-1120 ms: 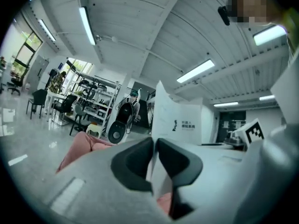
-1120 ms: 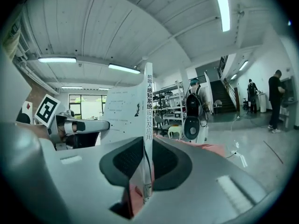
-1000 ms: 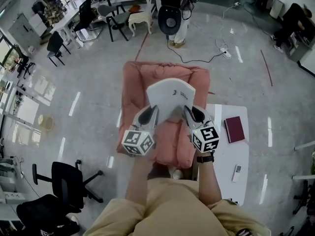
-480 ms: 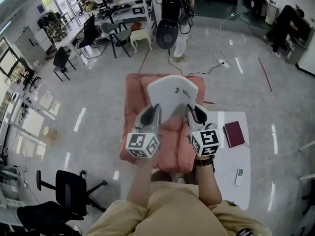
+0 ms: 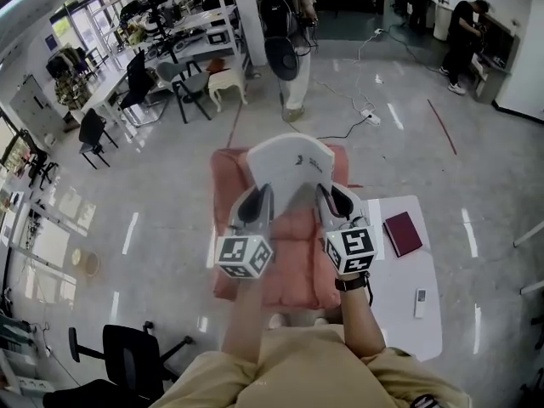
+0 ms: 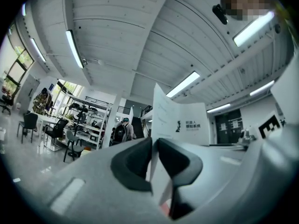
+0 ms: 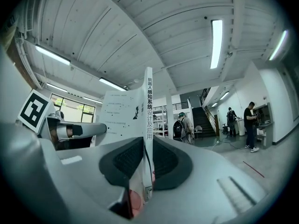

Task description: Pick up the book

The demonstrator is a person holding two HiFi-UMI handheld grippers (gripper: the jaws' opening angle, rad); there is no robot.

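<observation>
The thin white book [image 5: 291,167], with a small dark figure and dark print on its cover, hung above the pink armchair [image 5: 293,257], the left gripper [image 5: 264,191] pinching one edge and the right gripper [image 5: 324,190] pinching the spine.

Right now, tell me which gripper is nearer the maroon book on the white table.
Right. The right gripper, shut on the white book, is left of the maroon book; the left gripper grips the white book's other edge, farther left.
</observation>
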